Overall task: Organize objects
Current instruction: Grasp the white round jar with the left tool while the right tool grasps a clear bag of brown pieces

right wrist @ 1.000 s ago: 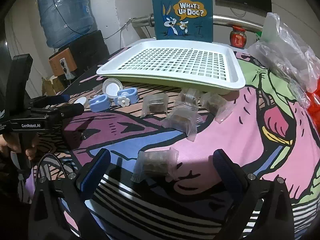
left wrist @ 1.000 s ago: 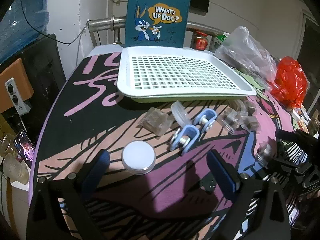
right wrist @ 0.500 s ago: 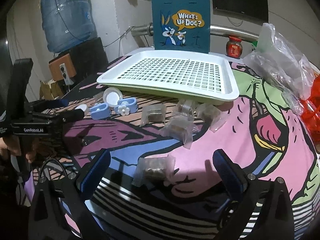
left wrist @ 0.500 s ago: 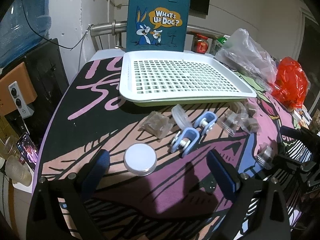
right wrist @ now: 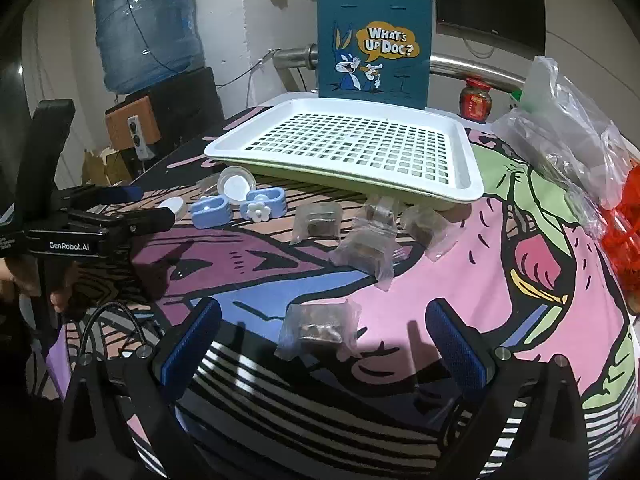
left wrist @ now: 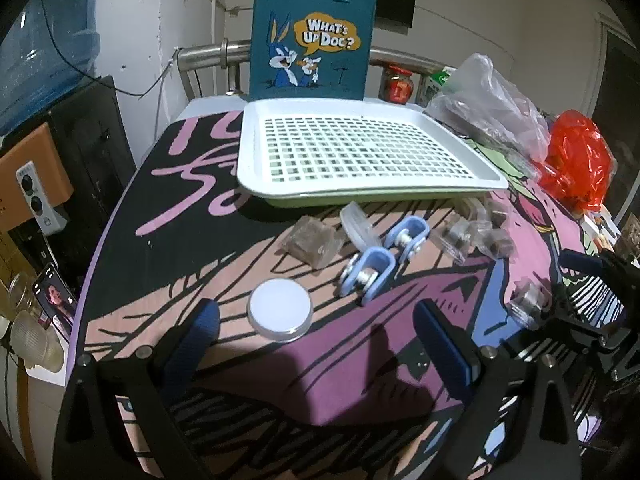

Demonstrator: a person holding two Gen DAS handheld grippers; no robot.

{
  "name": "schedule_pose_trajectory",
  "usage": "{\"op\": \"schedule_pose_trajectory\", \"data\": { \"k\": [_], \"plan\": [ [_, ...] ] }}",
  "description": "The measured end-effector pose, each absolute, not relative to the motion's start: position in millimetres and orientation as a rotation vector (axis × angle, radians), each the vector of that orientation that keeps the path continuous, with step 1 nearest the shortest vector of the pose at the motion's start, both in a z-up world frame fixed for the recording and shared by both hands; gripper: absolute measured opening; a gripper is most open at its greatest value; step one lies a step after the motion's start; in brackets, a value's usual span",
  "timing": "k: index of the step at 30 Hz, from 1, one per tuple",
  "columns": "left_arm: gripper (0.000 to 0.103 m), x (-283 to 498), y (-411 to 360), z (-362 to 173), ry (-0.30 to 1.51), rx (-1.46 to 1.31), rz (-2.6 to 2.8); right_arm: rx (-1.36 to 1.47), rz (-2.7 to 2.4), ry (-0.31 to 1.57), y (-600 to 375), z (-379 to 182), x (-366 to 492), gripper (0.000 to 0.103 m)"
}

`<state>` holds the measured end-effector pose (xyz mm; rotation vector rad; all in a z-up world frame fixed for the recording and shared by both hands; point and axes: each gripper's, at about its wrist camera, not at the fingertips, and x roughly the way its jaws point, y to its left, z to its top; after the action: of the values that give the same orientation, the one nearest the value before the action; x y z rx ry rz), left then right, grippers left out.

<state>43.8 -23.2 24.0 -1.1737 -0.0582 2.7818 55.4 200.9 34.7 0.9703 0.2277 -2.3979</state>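
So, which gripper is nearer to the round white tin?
Left. The left gripper hangs open just before the round white tin; the right gripper is open farther away, over a wrapped packet.

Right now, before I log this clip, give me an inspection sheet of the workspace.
Surface: round table with a cartoon-print cover.
Job's things: empty white slotted tray; round white tin; two blue clips; wrapped brown snacks; all loose on the table.
Clutter: clear plastic bags, red bag.
Grippers: left claw open, empty; right claw open, empty.
Cables: black cable by the left gripper.
Surroundings: Bugs Bunny tote, water jug.
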Motion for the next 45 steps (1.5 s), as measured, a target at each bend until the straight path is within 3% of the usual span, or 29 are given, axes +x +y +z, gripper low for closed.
{"op": "schedule_pose_trajectory", "data": {
  "k": [6,12,15,18,23,27,29,32,45],
  "plan": [
    [0.089,39,-31,18,-0.081,-1.241,2.768,0.996,-2.382,0.224,200,32,54,0.103],
    [0.085,34,-33,13,-0.108,-1.274,2.734,1.036,-2.365,0.214,200,27,50,0.1],
    [0.074,32,-33,12,-0.117,-1.286,2.717,1.065,-2.345,0.206,200,23,47,0.095],
    [0.073,28,-32,10,-0.111,-1.299,2.709,1.096,-2.327,0.201,199,19,44,0.089],
    [0.06,21,-34,10,-0.097,-1.311,2.718,1.128,-2.315,0.183,200,16,40,0.077],
    [0.039,22,-30,11,-0.06,-1.3,2.7,1.138,-2.313,0.2,198,14,39,0.062],
    [0.039,23,-25,11,-0.025,-1.296,2.691,1.133,-2.324,0.229,196,14,39,0.041],
    [0.038,27,-22,11,-0.012,-1.28,2.67,1.128,-2.327,0.227,197,14,40,0.029],
    [0.038,33,-15,53,-0.011,-1.117,2.693,0.95,-2.38,0.155,208,64,31,0.028]
  ]
}}
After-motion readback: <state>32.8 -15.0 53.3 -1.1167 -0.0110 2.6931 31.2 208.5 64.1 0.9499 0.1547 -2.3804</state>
